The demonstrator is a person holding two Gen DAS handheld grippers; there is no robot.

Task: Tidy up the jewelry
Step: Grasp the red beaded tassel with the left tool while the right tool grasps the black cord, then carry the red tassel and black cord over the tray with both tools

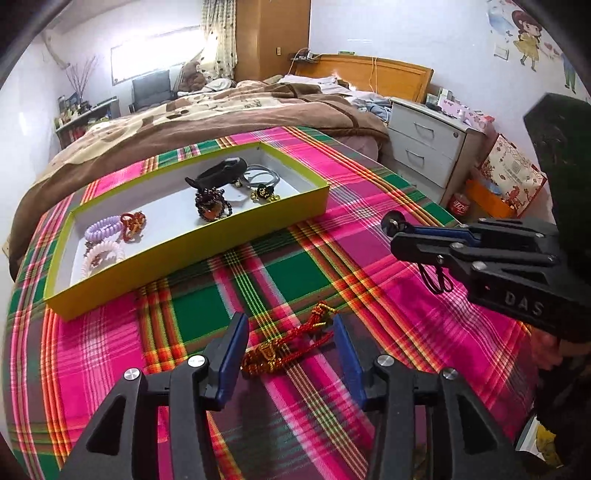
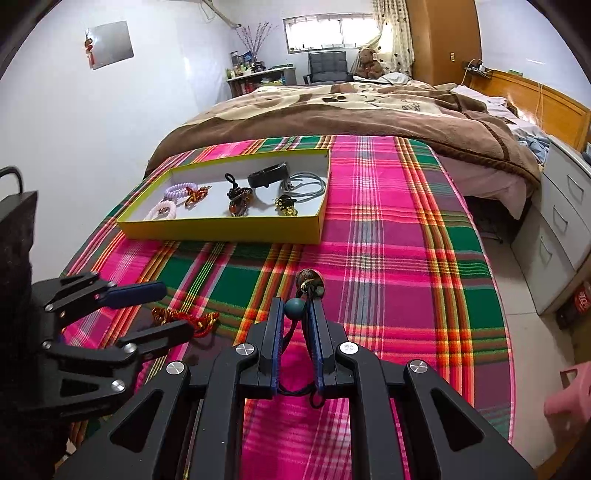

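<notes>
Braided red-gold cord ornament (image 1: pixel 291 345) on plaid cloth (image 1: pixel 303 273)

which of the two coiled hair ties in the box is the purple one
The purple coil, lying farther from the box's near end than the pale pink-white coil, beside the red-and-gold charm.

Bright daylight from a window (image 2: pixel 334 33), blown out to white glare at upper left of the left wrist view. Strong fisheye bending, dark vignette in all corners. Sharp mid-frame; slight blur on the plaid cloth (image 1: pixel 295 273) near the lower edge. Soft, faint shadows.
</notes>
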